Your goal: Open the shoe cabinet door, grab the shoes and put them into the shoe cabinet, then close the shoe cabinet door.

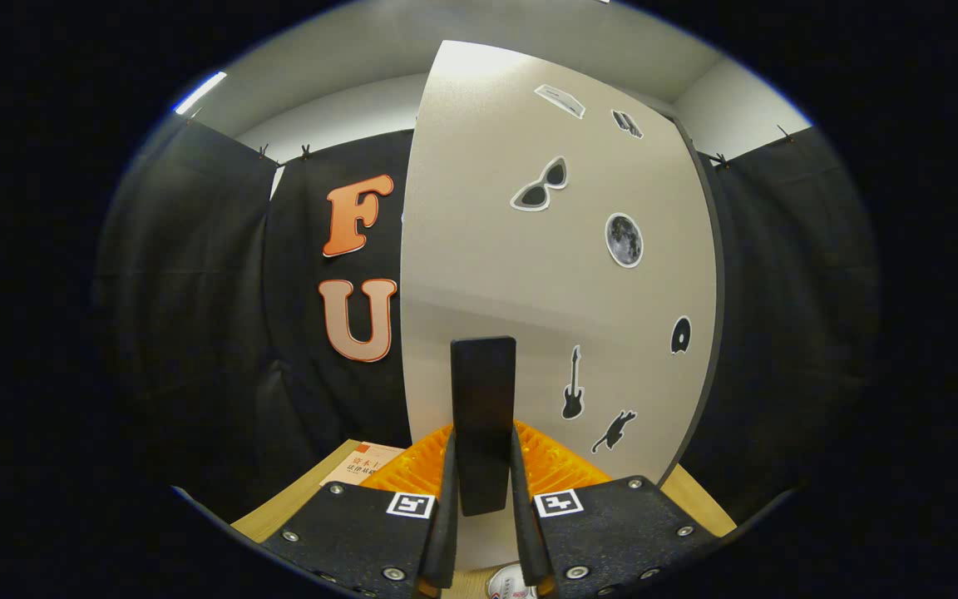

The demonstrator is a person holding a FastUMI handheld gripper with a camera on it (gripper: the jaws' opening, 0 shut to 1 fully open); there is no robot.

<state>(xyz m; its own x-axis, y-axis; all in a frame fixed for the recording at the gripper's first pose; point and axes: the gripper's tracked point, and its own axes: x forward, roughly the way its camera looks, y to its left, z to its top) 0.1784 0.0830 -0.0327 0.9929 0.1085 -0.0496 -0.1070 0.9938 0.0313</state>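
The booth wall (196, 274) of black cloth is seen behind and to both sides of the scene, hung from clips along its top edge; a pale ceiling is seen above it.

The shoe cabinet door (529, 274) is the largest object ahead: a tall light-grey panel with a dark edge down its right side. Whether it is swung open or closed flat cannot be told from this view. Its face carries several stickers: a pair of sunglasses (540, 185), a moon disc (624, 240), a guitar (572, 384), a leaping cat (614, 431), a small dark oval shape (680, 334), and two small rectangular ones near the top, too small to identify.

The wooden worktop (279, 507) is seen below the door, on both sides of the gripper. An orange ribbed item (562, 466) lies just beyond the fingers, at the foot of the door; what it is cannot be told. A book or leaflet with an orange-and-white cover (362, 466) lies on the worktop left of it.

The door handle (483, 416), a dark upright bar, stands between the fingers. The gripper (483, 532) is recorded with its jaws clamped on this handle, one finger pressed against each side of it.

A small round white object (512, 582) is partly visible beneath the gripper.
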